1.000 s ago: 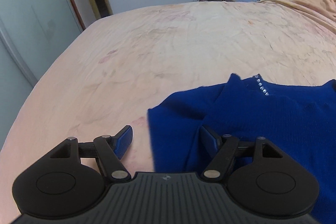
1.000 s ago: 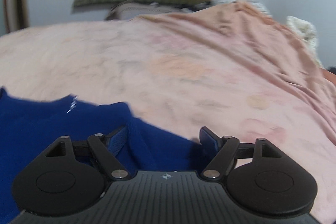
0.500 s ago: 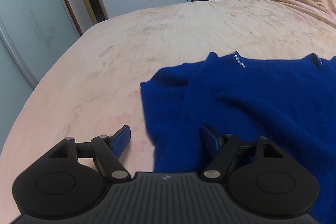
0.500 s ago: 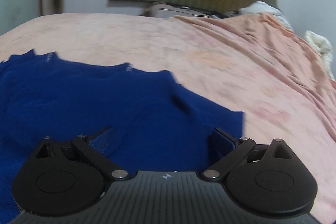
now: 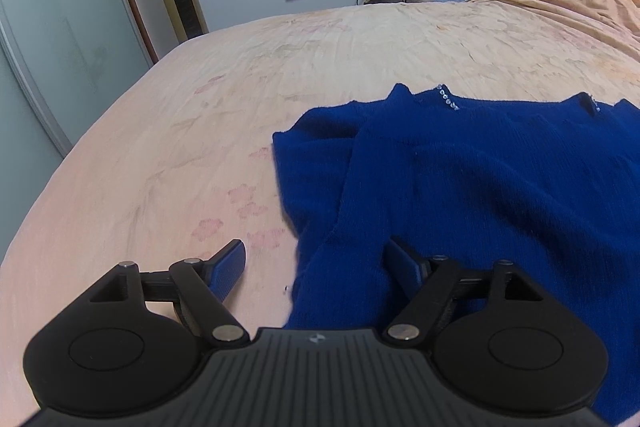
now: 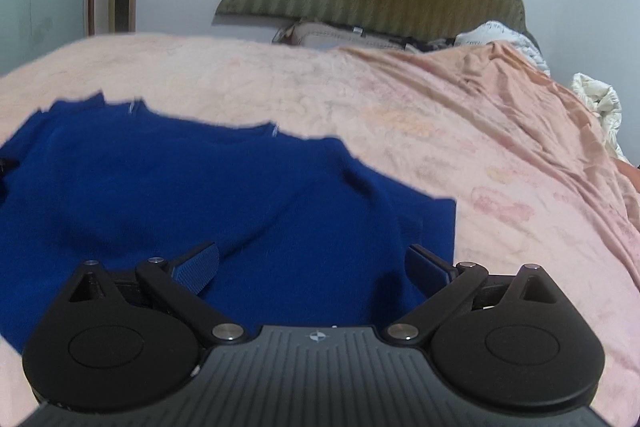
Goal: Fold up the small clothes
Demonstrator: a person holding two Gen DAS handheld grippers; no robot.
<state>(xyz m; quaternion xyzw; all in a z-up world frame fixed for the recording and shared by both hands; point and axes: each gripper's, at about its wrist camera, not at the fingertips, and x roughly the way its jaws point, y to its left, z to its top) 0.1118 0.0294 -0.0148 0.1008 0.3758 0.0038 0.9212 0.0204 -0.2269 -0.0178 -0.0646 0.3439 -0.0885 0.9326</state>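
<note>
Moved: both my grippers drew back from sweater (image 5: 480,179) | left gripper (image 5: 316,263) opening, empty | right gripper (image 6: 312,263) wide, empty | sweater flat on near bed (image 5: 320,67) | step: regrasp; next: pinch hem.

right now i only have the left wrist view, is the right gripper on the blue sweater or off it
Observer: The right gripper is over the blue sweater. Its jaws are wide apart and the pads are not pressing the knit.
Operator: where does the sweater end on that side
Observer: In the right wrist view its edge lies just right of the gripper's right finger. Beyond it there is only pink bedsheet.
Operator: anything else over there
Observer: A crumpled white quilt sits at the bed's far right edge, well apart from the sweater.
</note>
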